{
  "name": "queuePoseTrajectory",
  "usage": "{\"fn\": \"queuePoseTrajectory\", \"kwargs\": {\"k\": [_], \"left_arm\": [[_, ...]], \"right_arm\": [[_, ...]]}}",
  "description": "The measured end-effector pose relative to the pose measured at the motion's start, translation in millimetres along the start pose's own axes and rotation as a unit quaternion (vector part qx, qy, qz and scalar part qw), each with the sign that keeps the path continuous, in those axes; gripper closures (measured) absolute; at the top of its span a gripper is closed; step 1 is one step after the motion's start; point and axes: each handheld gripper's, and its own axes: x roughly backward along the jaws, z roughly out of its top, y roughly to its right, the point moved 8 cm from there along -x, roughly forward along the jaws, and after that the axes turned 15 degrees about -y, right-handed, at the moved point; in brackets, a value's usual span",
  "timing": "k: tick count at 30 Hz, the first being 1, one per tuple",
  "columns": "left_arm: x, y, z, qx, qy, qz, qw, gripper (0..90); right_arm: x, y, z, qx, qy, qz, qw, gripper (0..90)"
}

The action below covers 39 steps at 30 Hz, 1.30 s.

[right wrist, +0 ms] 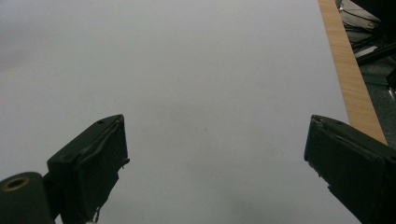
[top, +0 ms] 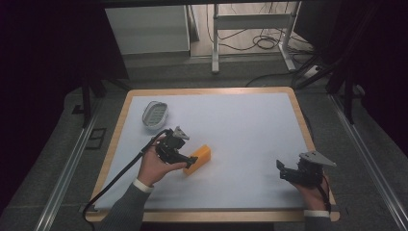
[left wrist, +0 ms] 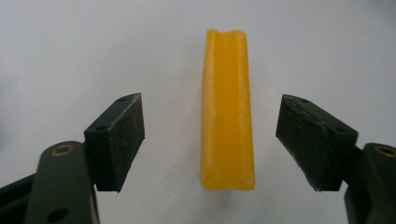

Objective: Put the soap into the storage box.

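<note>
Yellow block: a long yellow block [top: 198,159] lies flat on the white tabletop [top: 250,125], left of the middle of the high view. In the left gripper view the block [left wrist: 227,112] runs from the lower middle to the upper middle of the frame, with a shallow groove along its top face.

Left hand-held gripper: the left hand-held gripper [top: 188,161] sits just at the lower left end of the block in the high view. In its own view the left hand-held gripper [left wrist: 210,140] has its jaws spread, one on each side of the block's near end, with a clear gap of white tabletop between each pad and the block. Neither pad touches the block.

Left hand: a hand [top: 155,166] in a grey sleeve with a white cuff comes in from the lower left of the high view, a black cable trailing back to the lower left edge.

Right hand-held gripper: the right hand-held gripper [top: 280,168] rests at the lower right of the high view, well apart from the block. In its own view the right hand-held gripper [right wrist: 215,154] has its jaws spread wide over bare white tabletop.

Dish: a small oval white dish [top: 155,114] sits in the upper left part of the tabletop, near the left hand-held gripper but apart from it.

Tabletop edge: a light wooden rim [top: 303,125] frames the white surface.
</note>
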Motion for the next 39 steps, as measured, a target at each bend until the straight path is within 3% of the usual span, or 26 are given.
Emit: {"fn": "queuePoseTrajectory", "kwargs": {"k": [6, 16, 20, 30, 36, 39], "left_arm": [[-12.5, 1.2, 2.9, 0.011, -0.015, -0.008, 0.9998, 27.0], [-36.9, 0.5, 8.3, 0.025, -0.041, -0.034, 0.9983, 30.3], [-44.3, 2.4, 10.3, 0.022, -0.051, -0.028, 0.998, 31.6], [-56.2, 7.3, 12.7, 0.019, -0.064, -0.029, 0.9974, 47.0], [-63.7, 9.7, 11.6, 0.017, -0.075, -0.041, 0.9962, 55.8], [-63.0, 9.5, 11.4, 0.016, -0.074, -0.033, 0.9966, 59.4]], "right_arm": [[2.5, -0.1, 2.5, 0.008, 0.014, -0.014, 0.9998, 6.7], [-4.4, 1.0, -2.8, 0.002, -0.012, -0.011, 0.9999, 6.7], [-5.3, 2.6, -3.2, 0.001, -0.01, -0.019, 0.9998, 6.8], [-2.2, 7.9, -3.5, -0.009, -0.002, -0.031, 0.9995, 7.1], [-4.1, 9.7, -5.2, -0.017, -0.01, -0.033, 0.9993, 7.1], [-2.9, 12.4, -5.3, -0.021, -0.008, -0.035, 0.9991, 7.1]]}}
